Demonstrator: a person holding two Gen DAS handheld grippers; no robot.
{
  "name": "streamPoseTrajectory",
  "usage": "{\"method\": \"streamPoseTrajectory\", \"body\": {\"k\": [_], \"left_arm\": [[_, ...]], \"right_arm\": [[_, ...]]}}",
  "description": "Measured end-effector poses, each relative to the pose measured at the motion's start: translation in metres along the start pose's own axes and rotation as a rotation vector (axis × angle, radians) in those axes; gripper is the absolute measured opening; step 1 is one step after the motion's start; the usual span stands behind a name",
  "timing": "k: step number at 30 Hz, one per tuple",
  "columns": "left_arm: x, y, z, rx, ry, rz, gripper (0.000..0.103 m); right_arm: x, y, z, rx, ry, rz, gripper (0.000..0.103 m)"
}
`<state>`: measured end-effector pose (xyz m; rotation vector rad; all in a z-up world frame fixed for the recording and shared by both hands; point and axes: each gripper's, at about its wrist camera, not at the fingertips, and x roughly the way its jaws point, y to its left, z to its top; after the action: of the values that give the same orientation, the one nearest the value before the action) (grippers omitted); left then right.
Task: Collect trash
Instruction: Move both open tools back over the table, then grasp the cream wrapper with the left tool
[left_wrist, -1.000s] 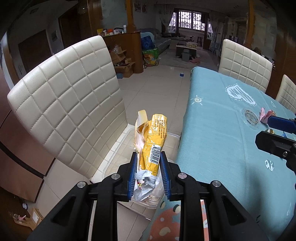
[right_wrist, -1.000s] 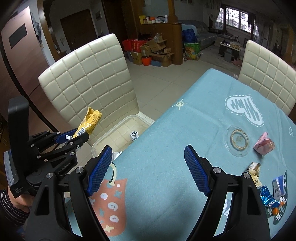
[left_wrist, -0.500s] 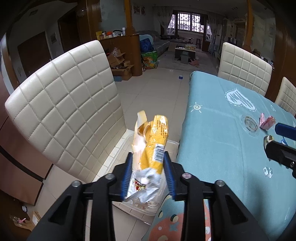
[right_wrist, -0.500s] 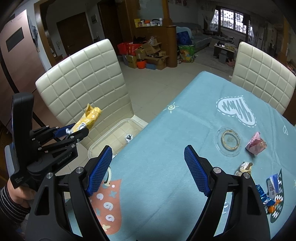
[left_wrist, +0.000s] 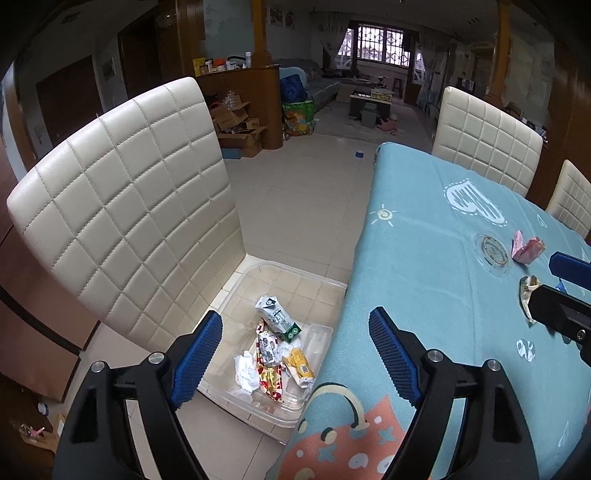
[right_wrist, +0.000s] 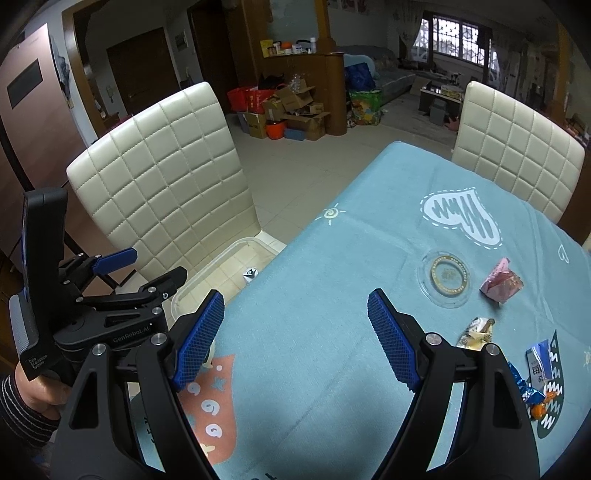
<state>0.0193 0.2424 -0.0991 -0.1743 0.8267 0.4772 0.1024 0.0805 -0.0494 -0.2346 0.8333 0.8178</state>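
The left claw (left_wrist: 295, 345) hangs over the clear bin (left_wrist: 325, 282) on the floor beside the tabletop (left_wrist: 424, 258), its jaws opening with nothing between them; the yellow wrapper (left_wrist: 301, 365) lies in the bin among other trash. The right claw (right_wrist: 295, 339) waits wide open and empty over the tabletop, near the pink wrapper (right_wrist: 500, 282) and 2 more scraps, likely its next pickups.

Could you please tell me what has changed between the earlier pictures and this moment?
The left gripper has let go of the yellow snack wrapper; its jaws are opening with nothing between them, and the wrapper now lies in the clear plastic bin on the floor. The right gripper stays open over the table, and the pink wrapper is unmoved.
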Motion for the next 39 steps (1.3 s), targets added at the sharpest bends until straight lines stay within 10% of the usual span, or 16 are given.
{"method": "streamPoseTrajectory", "body": {"k": [39], "left_arm": [[0.004, -0.281, -0.024, 0.485, 0.064, -0.339, 0.08]], "right_arm": [[-0.087, -0.261, -0.171, 0.515, 0.072, -0.397, 0.078]]}}
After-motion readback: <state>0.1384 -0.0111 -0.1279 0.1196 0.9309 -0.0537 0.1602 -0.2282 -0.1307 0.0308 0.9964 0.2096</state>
